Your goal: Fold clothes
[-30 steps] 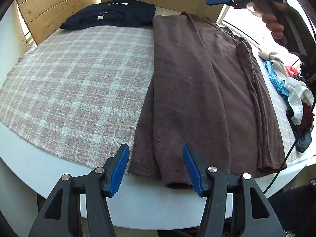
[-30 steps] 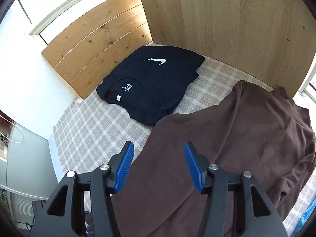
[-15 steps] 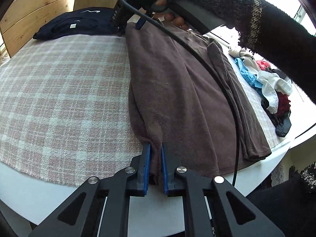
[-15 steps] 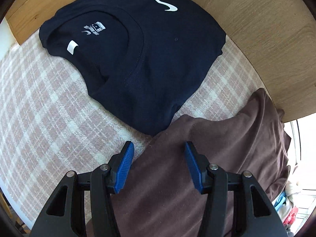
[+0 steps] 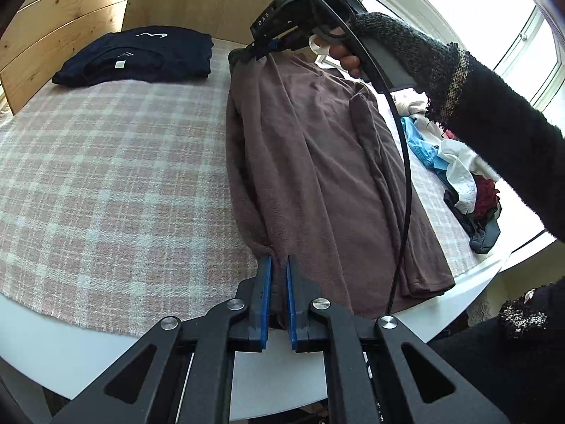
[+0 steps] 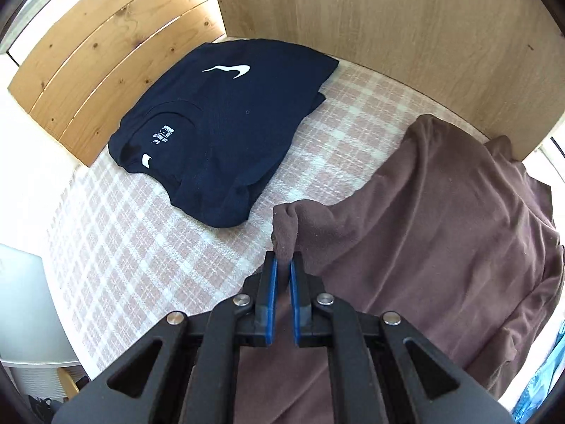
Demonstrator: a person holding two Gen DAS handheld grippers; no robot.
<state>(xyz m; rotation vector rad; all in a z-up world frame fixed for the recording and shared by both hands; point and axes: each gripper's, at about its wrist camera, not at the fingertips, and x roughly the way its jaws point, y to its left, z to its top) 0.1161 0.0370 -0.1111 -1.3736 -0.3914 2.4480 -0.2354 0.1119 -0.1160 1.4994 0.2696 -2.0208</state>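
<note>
A long brown garment [image 5: 317, 162] lies lengthwise on the pink plaid cloth [image 5: 106, 176] covering the table. My left gripper [image 5: 278, 265] is shut on its near left edge at the table's front. My right gripper [image 6: 282, 265] is shut on the garment's far left corner [image 6: 284, 229] and lifts it slightly off the cloth. The brown garment [image 6: 441, 229] fills the right of the right wrist view. The right gripper [image 5: 261, 49] also shows in the left wrist view, held by a hand in a dark sleeve.
A folded navy shirt [image 5: 141, 54] with a white swoosh lies at the far left corner, also in the right wrist view [image 6: 226, 120]. A pile of unfolded clothes [image 5: 459, 176] sits at the right table edge. Wooden panels [image 6: 353, 17] stand behind the table.
My right gripper has closed on the garment's far corner and raised it. My left gripper closed on the near edge half a second ago and stays shut, slightly lifted.
</note>
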